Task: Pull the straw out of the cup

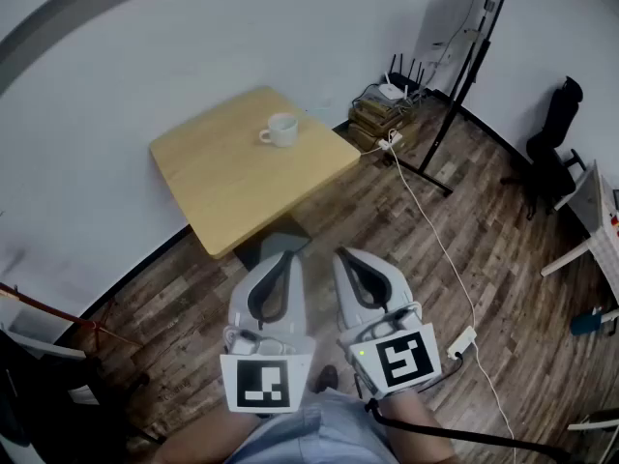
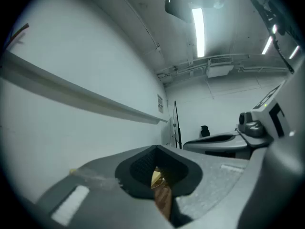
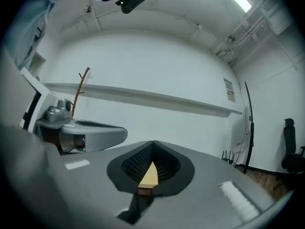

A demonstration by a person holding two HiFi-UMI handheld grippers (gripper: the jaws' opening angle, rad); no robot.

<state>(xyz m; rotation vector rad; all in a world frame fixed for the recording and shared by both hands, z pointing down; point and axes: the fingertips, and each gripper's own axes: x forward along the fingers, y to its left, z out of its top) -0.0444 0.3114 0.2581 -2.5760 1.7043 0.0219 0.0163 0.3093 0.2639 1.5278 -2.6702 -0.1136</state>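
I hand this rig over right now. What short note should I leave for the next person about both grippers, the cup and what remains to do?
Left gripper: shut, empty, held level close to the body, well short of the table.
Right gripper: shut, empty, beside the left one.
Cup: white, upright on the wooden table, toward its far side, with nothing touching it.
Straw: too small to make out in the cup from here.
Done: nothing yet.
Left: go to the table, grip the straw, and pull it out of the cup.

The table (image 1: 232, 177) is pale, smooth wood, the cup (image 1: 280, 130) glossy white, the floor (image 1: 488, 235) dark grained wood planks.
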